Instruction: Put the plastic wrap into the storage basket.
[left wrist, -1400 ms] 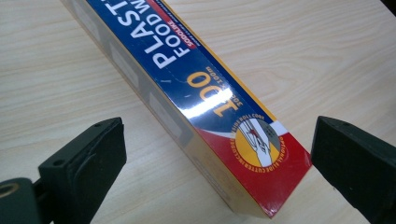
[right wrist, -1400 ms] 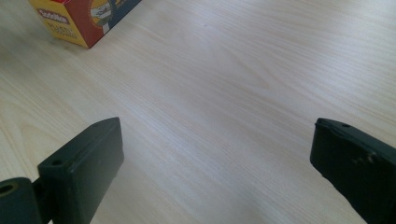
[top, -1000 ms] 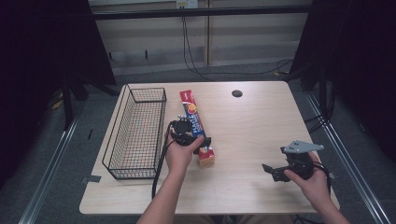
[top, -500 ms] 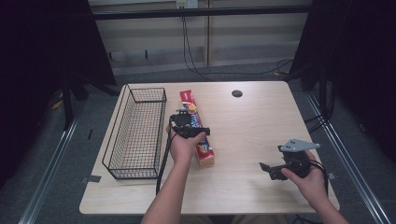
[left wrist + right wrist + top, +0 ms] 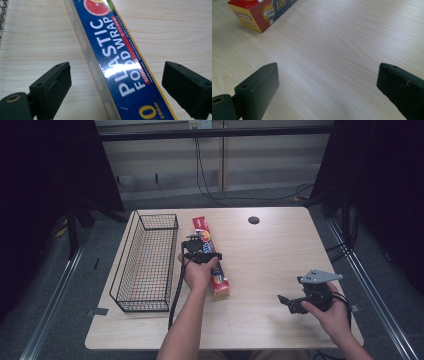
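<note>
While the left gripper point(image 5: 202, 254) straddles the long blue-and-red cardboard box of plastic food wrap point(image 5: 117, 60), its jaws have just been closing but stand apart from the box sides, a gap on each, nothing gripped yet. The box lies flat on the light wooden surface point(image 5: 280, 250), just right of the black wire basket point(image 5: 145, 262), running from near the far edge toward the person, its red end cap point(image 5: 252, 15) nearest. The right gripper point(image 5: 292, 303) rests low over bare surface well to the right, jaws wide, holding nothing.

Handling guess: light, stiff carton with a roll inside; glossy print looks slippery, and thin card walls could dent if squeezed hard. It is long, so a grip near one end would let it swing or droop. Best to take it across the narrow width around mid-length, roughly where the left gripper now sits, pads flat on the two long side faces. Moderate squeeze should do.
</note>
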Demonstrator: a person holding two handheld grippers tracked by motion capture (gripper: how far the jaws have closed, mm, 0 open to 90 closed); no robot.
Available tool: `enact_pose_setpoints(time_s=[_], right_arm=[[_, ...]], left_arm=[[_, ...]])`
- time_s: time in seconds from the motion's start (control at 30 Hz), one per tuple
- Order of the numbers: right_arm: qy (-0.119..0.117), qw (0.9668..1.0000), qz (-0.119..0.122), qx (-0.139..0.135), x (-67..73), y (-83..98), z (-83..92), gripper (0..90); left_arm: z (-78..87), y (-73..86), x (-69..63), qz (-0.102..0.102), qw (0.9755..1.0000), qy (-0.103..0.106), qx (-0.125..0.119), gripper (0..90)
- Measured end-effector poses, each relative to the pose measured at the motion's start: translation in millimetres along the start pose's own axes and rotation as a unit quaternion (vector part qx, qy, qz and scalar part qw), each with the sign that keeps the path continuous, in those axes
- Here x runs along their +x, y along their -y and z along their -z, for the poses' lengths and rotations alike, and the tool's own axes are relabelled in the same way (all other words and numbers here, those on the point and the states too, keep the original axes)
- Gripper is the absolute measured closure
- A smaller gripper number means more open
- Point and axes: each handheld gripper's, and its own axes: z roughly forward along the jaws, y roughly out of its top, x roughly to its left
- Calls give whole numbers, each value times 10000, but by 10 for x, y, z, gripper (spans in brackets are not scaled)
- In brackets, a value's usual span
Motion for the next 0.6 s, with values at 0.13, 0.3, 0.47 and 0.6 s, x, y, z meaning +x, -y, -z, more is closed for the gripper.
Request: enact_pose_setpoints(time_s=[0.13, 0.3, 0.47, 0.6], right_arm=[[-2, 10000, -1, -2, -5, 12, -5, 40], [4, 10000, -40, -21, -19, 7, -2, 42], [13, 10000, -48, -51, -27, 4, 6, 43], [7, 10000, -62, -40, -22, 1, 8, 44]], left_arm=[[-33, -29, -5, -107, 9999, -105, 57, 92], [-93, -82, -34, 40, 9999, -91, 97, 99], [-141, -108, -37, 233, 9996, -151, 84, 114], [-190, -104, -20, 201, 9995, -180, 178, 117]])
